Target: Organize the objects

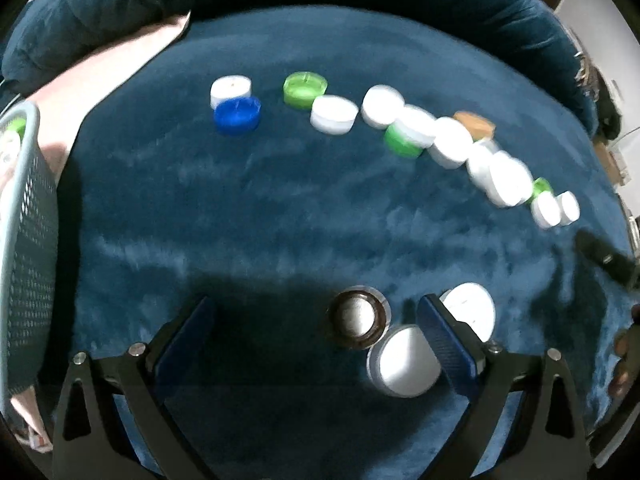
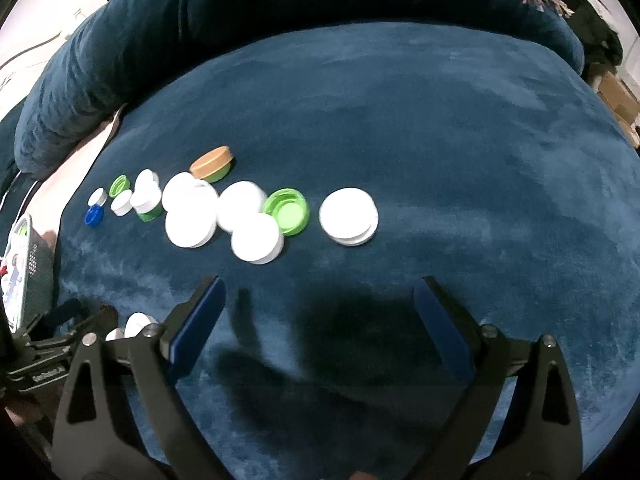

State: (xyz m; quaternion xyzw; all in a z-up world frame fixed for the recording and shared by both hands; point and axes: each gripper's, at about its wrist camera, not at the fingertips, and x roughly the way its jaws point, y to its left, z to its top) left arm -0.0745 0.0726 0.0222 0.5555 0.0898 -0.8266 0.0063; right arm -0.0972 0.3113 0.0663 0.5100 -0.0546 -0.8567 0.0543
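Many plastic lids lie on a dark blue plush seat. In the left wrist view my left gripper (image 1: 316, 312) is open; a brown-rimmed lid (image 1: 359, 317) and a white lid (image 1: 404, 362) lie between its fingers, another white lid (image 1: 470, 310) just outside the right finger. Farther off lie a blue lid (image 1: 237, 115), a green lid (image 1: 305, 89) and a curved row of white lids (image 1: 450, 142). In the right wrist view my right gripper (image 2: 320, 300) is open and empty, short of a white lid (image 2: 349, 216), an upturned green lid (image 2: 287, 211) and a tan lid (image 2: 212, 163).
A light perforated basket (image 1: 24, 240) with lids inside stands at the left edge; it also shows in the right wrist view (image 2: 28, 272). A pink cloth (image 1: 112, 64) lies behind it. Blue cushions (image 2: 280, 20) rise at the back. The left gripper (image 2: 60, 344) shows low left.
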